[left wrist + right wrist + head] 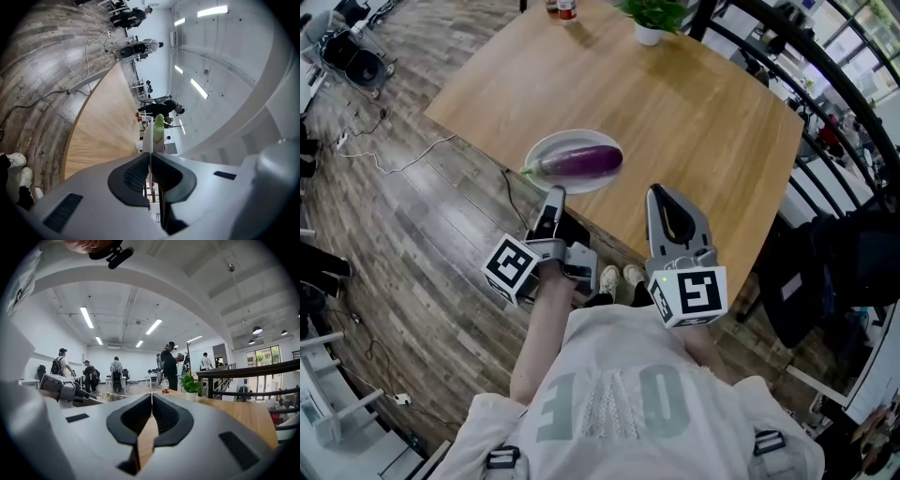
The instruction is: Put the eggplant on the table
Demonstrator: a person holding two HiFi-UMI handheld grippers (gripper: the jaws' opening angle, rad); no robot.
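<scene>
- Shirt (619, 394) nearest, both claws out ahead of it
- Eggplant (581, 162) lies on the plate (551, 142) over the table (675, 112) edge, long axis crosswise, stem left
- Left claw (553, 195) pinches the plate's near rim, eggplant just beyond
- Right claw (664, 193) closed, empty, farther right

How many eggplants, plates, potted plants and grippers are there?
eggplant: 1
plate: 1
potted plant: 1
grippers: 2, left gripper and right gripper
Total: 5
</scene>
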